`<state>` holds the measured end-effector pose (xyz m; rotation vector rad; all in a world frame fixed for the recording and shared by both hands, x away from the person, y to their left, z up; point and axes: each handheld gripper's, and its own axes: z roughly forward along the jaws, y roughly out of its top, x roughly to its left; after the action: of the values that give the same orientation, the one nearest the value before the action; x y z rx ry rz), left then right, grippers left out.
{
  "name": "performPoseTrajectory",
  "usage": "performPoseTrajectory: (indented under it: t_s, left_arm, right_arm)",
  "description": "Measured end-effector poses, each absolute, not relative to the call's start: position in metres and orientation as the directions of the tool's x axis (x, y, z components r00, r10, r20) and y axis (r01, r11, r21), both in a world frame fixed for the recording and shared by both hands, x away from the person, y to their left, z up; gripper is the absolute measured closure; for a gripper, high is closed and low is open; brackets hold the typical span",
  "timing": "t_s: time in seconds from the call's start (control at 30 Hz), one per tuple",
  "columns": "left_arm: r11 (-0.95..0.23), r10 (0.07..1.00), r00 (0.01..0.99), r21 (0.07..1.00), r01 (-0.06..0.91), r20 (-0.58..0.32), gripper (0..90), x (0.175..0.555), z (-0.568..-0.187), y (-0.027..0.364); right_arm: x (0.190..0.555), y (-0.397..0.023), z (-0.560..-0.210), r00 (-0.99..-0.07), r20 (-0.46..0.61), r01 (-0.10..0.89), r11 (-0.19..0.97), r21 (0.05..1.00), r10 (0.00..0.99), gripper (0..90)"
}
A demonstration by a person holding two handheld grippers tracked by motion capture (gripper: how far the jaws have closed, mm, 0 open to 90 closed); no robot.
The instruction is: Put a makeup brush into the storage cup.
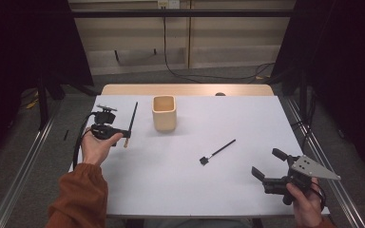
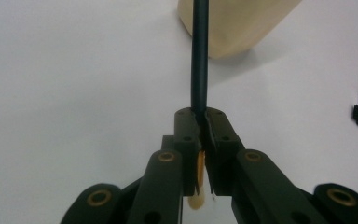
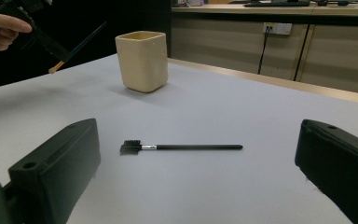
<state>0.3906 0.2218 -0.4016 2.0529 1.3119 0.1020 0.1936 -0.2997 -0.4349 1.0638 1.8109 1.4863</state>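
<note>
My left gripper (image 1: 124, 135) is held above the table's left side, shut on a thin dark-handled brush (image 1: 132, 118) with a tan tip at its lower end. In the left gripper view the jaws (image 2: 201, 116) pinch the handle (image 2: 199, 56), which points up toward the beige cup (image 2: 242, 23). The cup (image 1: 164, 113) stands upright at the table's middle back, just right of the held brush. A second black brush (image 1: 217, 152) lies flat on the table. My right gripper (image 1: 267, 164) is open near the front right; between its jaws (image 3: 198, 161) that brush (image 3: 182, 147) lies farther off.
The white table (image 1: 171, 190) has a wooden strip along its far edge. Metal rails run along both sides of the table, and cables lie on the floor behind it. A dark curtain hangs at left and right.
</note>
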Motion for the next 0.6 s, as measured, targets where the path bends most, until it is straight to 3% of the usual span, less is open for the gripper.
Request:
performPoseTrajectory:
  t_s: [0.6]
  left_arm:
    - [-0.187, 0.774, 0.587, 0.8, 0.57, -0.237, 84.5, 0.369, -0.384, 0.233]
  right_arm:
    - [0.193, -0.3, -0.435, -0.527, 0.064, 0.225, 0.067, 0.972, 0.847, 0.0]
